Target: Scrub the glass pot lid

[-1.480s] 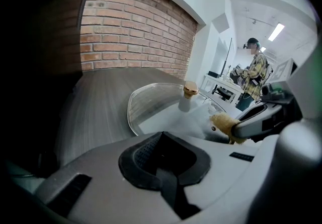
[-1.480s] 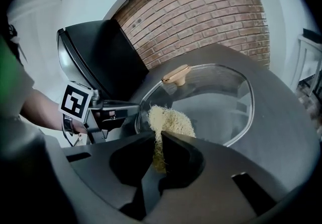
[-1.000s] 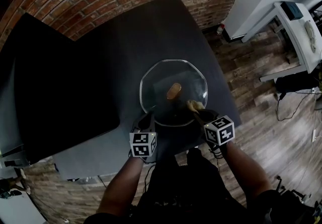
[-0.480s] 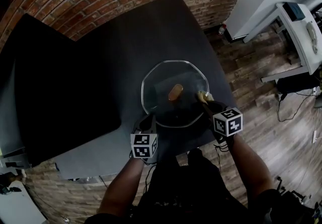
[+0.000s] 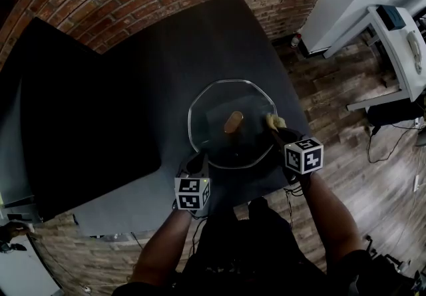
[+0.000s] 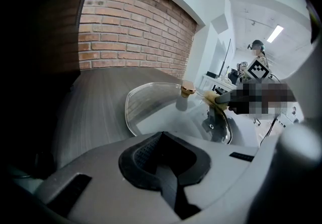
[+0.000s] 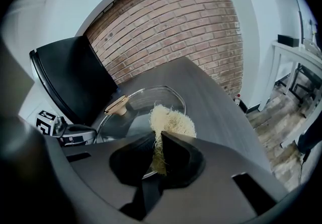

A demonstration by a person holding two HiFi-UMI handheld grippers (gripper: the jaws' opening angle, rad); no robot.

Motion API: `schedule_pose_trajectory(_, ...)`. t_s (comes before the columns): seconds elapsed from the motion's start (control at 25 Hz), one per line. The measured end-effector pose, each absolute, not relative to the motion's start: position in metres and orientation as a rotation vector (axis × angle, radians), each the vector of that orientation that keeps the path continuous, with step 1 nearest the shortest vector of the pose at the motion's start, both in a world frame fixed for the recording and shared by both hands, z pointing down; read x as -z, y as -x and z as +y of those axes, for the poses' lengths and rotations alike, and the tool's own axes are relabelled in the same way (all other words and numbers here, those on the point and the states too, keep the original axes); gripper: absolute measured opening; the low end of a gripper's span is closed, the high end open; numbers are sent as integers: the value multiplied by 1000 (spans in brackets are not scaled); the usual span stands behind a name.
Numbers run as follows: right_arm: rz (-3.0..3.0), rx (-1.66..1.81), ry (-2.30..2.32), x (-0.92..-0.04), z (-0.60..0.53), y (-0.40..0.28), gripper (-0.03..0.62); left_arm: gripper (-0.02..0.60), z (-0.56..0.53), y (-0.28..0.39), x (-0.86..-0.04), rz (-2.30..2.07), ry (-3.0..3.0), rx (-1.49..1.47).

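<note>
Glass pot lid (image 5: 214, 149) lies flat on dark table (image 5: 166, 68), knob (image 5: 233, 121) up. Right gripper (image 7: 157, 153): jaws clamped on pale fibrous scrubber (image 7: 172, 120), tuft protruding over the lid's right rim, so the working end is exposed for scrubbing. Left gripper (image 6: 162, 137): jaws drawn together at the lid's near-left rim, nothing seen between them. Probably bracing the lid against sliding; rim contact unconfirmed.

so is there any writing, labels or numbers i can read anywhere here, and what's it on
No readable text in any view.
Left marker cube and right marker cube: black-and-white square patterns only, no letters or digits.
Glass pot lid and scrubber: no print visible.
Items on the white desk: too small to read.
</note>
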State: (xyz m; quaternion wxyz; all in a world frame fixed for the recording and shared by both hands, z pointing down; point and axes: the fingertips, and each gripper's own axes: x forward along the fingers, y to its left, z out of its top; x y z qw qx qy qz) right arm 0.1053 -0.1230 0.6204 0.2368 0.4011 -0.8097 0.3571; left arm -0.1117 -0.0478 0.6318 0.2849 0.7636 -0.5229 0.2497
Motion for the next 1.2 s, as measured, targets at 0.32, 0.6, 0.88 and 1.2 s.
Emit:
schedule_pose_trajectory(0.32,-2140,-949,-1199,-615,-141,-109,42,32,-48,110,-633,-1398,-2025,-663)
schedule_pose_trajectory(0.6,-2389,-565,-725,-560,-177,-30,41,32,-48,109,-633,-1387,-2019,-655)
schedule_pose_trajectory(0.88,-2226,107,81,-554,-145,74,41,32,-49,109,-636,-1380,-2020,-666)
schedule_pose_trajectory(1.2,-1972,315,540,-590,-101,116,41,32,-50,106,-631,-1315,-1951,-742)
